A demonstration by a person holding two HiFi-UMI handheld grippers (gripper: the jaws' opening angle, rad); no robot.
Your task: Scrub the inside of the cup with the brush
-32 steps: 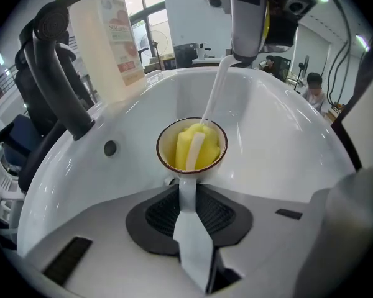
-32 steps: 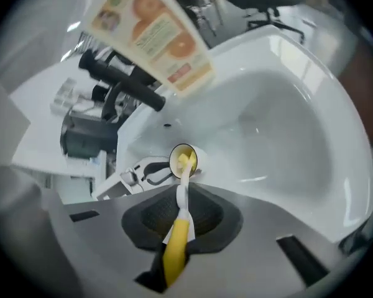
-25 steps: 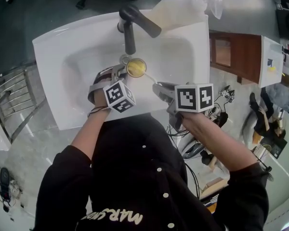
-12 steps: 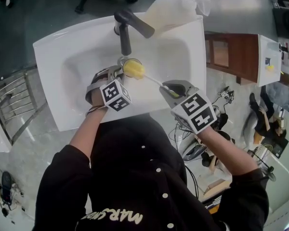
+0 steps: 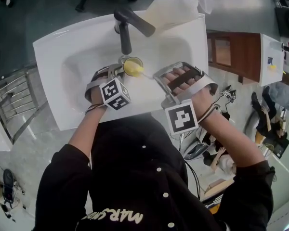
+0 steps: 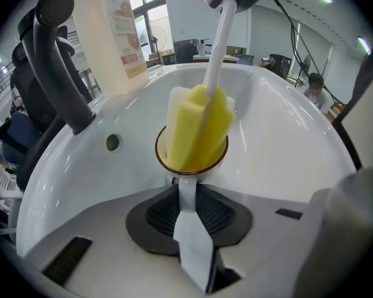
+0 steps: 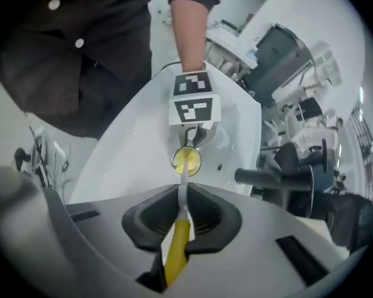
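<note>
cup (image 6: 188, 188): just in front of the faucet (image 5: 135, 22), over the sink (image 5: 53, 47) basin, mouth up. Likely kept there so drips land in the basin.
left gripper (image 5: 117, 72): clamped on the cup's white handle, jaws part-way closed around it. The cup body sticks out past the tips toward the faucet. Gripping by the handle leaves the mouth free for the brush.
brush (image 6: 217, 42): its yellow sponge head (image 6: 199, 126) sits in the cup mouth, with the top poking above the brown rim. The white stem runs back, away from the faucet, to the other tool.
right gripper (image 7: 182, 213): closed on the yellow end of the brush handle, stem leaving between the tips. It sits farther from the faucet than the cup, off to the person's right. Holding this far back probably gives reach and room to twist.
bottle (image 5: 173, 8): translucent, behind the faucet on the sink's back edge. Not in play.
step: looks mid-scrub, with the sponge partly in.
risk: with only the thin handle held, a hard push on the sponge could swing the cup in the jaws.
</note>
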